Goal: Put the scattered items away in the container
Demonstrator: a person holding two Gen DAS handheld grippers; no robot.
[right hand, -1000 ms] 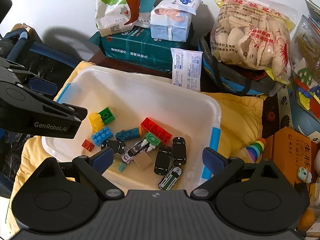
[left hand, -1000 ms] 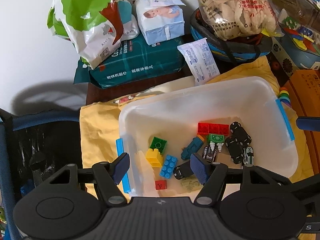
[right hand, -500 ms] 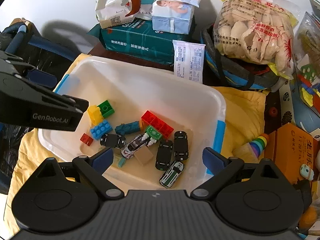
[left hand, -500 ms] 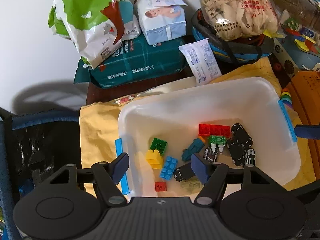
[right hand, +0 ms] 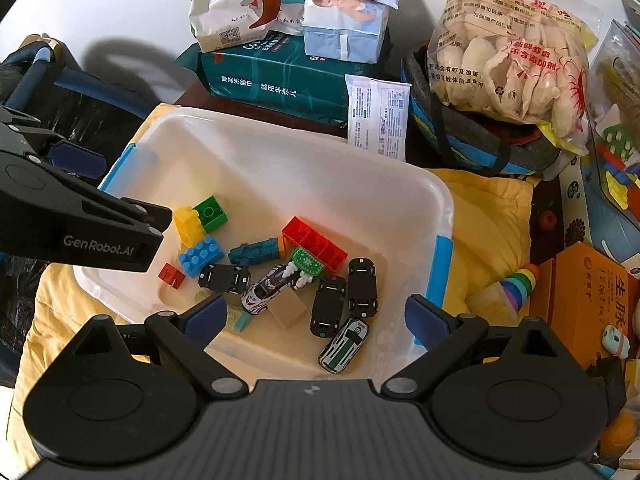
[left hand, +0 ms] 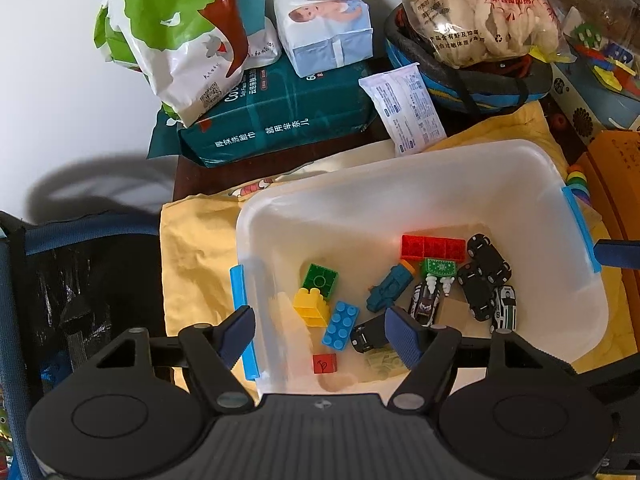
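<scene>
A translucent white bin [left hand: 500, 168] [right hand: 400, 176] with blue latches sits on a yellow cloth. In it lie bricks: green [left hand: 320, 280], yellow [left hand: 310, 306], blue [left hand: 340, 326], a long red one [left hand: 434, 247], a small red cube [left hand: 325, 363], plus several toy cars [right hand: 362, 286] and a teal toy [right hand: 256, 251]. My left gripper [left hand: 320, 332] is open and empty above the bin's near left corner; its body shows in the right wrist view [right hand: 80, 220]. My right gripper [right hand: 316, 316] is open and empty over the bin's near edge.
Behind the bin are a green tissue pack [left hand: 276, 116], a baby-wipes pack [left hand: 328, 36], a white-green bag [left hand: 176, 36], a sachet [right hand: 378, 116] and a bag of dumplings [right hand: 508, 64]. A rainbow stacking toy [right hand: 520, 284] and an orange box [right hand: 592, 292] lie right.
Both grippers have drifted slightly back and up from the bin, so its contents sit a little farther off. Both jaws stay open. Nothing in the bin has moved.
</scene>
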